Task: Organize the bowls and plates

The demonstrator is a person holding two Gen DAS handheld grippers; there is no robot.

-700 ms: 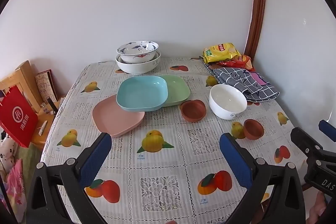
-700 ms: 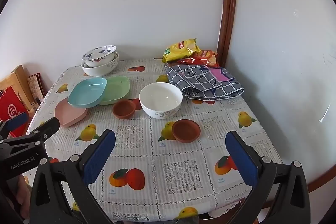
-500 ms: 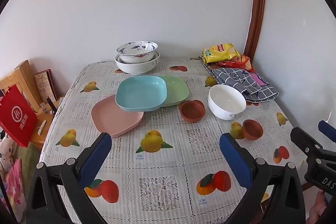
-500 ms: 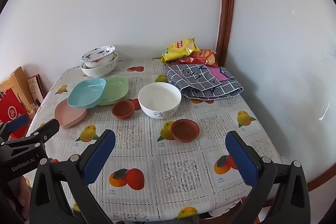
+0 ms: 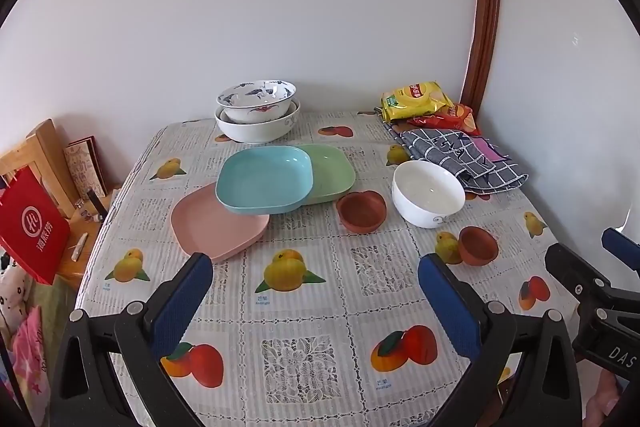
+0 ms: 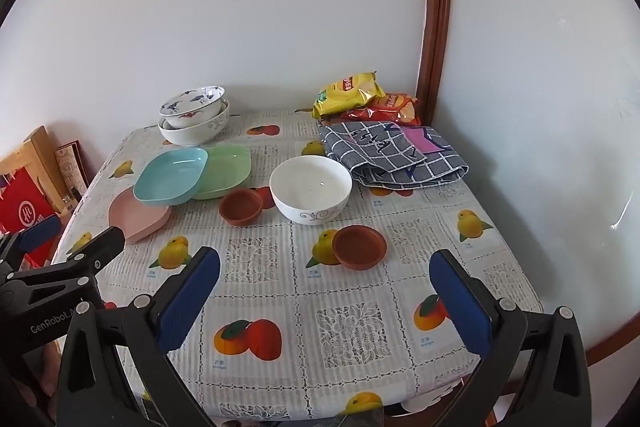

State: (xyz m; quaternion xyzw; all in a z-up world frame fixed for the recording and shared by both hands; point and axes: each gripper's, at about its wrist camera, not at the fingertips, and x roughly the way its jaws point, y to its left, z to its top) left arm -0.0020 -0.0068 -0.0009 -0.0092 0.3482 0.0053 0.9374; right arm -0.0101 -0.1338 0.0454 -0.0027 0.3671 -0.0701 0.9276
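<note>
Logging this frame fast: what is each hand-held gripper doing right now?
Left hand-held gripper: open, holding nothing.
Right hand-held gripper: open, holding nothing.

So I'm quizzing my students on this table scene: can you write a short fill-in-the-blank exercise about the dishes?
1. The blue plate rests partly on the green plate and the ____ plate.
2. The patterned bowl sits inside a larger ____ bowl.
3. Between the green plate and the plain white bowl stands a small ____ dish.
4. Both claws, left claw and right claw, are ____.

Missing words: pink; white; brown; open
</note>
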